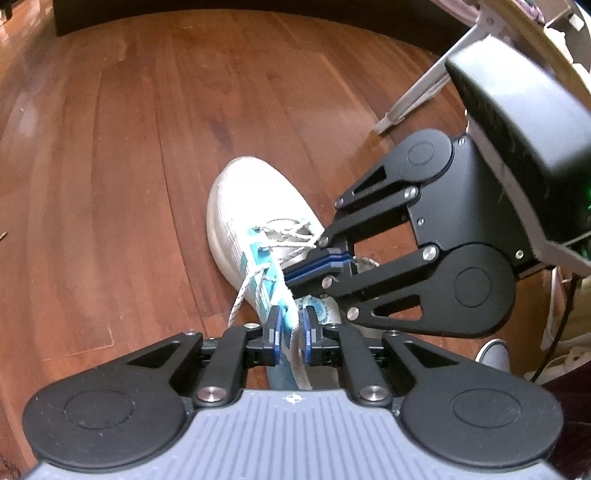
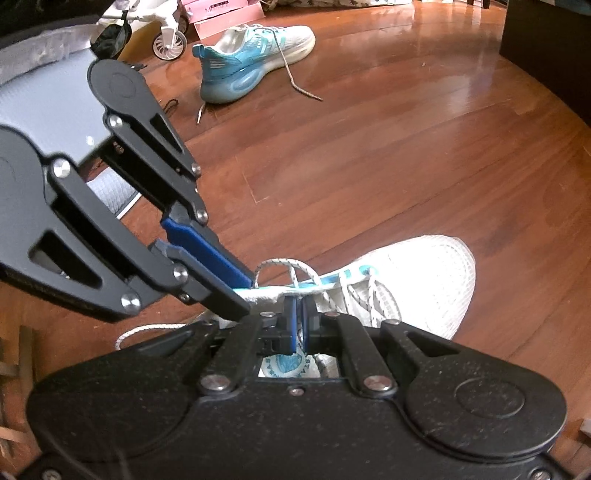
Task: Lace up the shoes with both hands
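A white shoe [image 1: 240,192] with teal trim lies on the wooden floor, toe pointing away, and shows in the right wrist view as well [image 2: 424,280]. My left gripper [image 1: 291,332] is shut on the shoe's white and teal eyelet flap, which fills the narrow gap between its pads. In the right wrist view the left gripper [image 2: 247,295] reaches in from the left. My right gripper [image 2: 298,306] is shut over the tongue, and a lace loop [image 2: 280,264] runs down into its tips. The right gripper [image 1: 290,275] comes in from the right. A loose lace end [image 1: 238,302] trails off the shoe's left side.
A second shoe [image 2: 255,55], teal and white, lies further off with its lace [image 2: 295,81] spread on the floor. Pink boxes [image 2: 229,14] and a small wheeled cart [image 2: 170,42] stand behind it. A grey furniture leg [image 1: 413,96] slants down at the upper right.
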{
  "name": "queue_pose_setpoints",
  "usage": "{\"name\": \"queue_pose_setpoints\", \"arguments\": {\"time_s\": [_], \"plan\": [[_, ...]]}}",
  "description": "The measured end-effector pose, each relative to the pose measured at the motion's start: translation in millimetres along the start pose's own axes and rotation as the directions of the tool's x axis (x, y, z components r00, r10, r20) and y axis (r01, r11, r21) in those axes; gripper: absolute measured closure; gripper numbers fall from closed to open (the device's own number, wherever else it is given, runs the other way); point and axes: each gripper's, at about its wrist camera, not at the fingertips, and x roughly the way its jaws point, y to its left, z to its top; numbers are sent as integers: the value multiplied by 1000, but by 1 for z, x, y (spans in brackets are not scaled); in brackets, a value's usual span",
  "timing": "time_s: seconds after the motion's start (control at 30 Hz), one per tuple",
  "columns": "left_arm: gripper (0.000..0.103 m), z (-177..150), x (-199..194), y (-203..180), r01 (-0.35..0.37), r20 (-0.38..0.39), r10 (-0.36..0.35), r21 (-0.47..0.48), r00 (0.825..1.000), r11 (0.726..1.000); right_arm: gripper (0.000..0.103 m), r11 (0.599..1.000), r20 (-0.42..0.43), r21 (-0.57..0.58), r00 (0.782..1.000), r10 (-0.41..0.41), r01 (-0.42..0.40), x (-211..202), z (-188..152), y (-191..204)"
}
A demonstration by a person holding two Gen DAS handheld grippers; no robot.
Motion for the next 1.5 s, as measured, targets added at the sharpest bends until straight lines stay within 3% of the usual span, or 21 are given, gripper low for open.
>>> {"name": "queue_pose_setpoints", "arguments": {"time_s": [0.1, 0.23, 0.37, 0.4, 0.43, 0.57, 0.8, 0.97, 1.2, 1.23, 1.5], "plan": [[86, -2, -7, 7, 30, 49, -26, -72, 998, 997, 102, 1000, 5, -2, 1000, 3, -3, 0, 0, 1], [58, -5, -10, 18, 35, 98, -18, -179, 995, 983, 102, 1000, 13, -6, 1000, 3, -3, -1, 0, 1], [58, -10, -12, 34, 74, 133, -35, -304, 990, 950, 102, 1000, 18, -3, 1000, 2, -2, -3, -2, 1], [58, -10, -12, 38, 76, 135, -33, -324, 990, 943, 102, 1000, 18, -3, 1000, 2, -2, -3, -2, 1], [72, -10, -11, 41, 74, 126, -32, -342, 991, 937, 102, 1000, 19, -3, 1000, 3, -3, -2, -2, 1], [84, -10, -6, 49, 101, 114, -59, -409, 992, 907, 102, 1000, 22, -2, 1000, 1, -1, -1, -2, 2], [84, -9, 7, 43, 135, 111, -97, -425, 989, 895, 102, 1000, 31, -1, 1000, -4, 4, -2, -4, 4], [84, -13, 18, 50, 143, 115, -100, -472, 988, 870, 102, 1000, 36, 1, 999, -4, 4, -4, -5, 4], [85, -14, 26, 59, 181, 151, -116, -556, 982, 811, 102, 1000, 40, 3, 999, -4, 4, -4, -6, 4], [91, -14, 26, 60, 185, 153, -119, -561, 981, 807, 102, 1000, 42, 5, 999, -4, 4, -4, -6, 4], [101, -10, 26, 59, 184, 148, -122, -542, 981, 820, 102, 1000, 51, 27, 999, -1, -1, -5, -8, 2]]}}
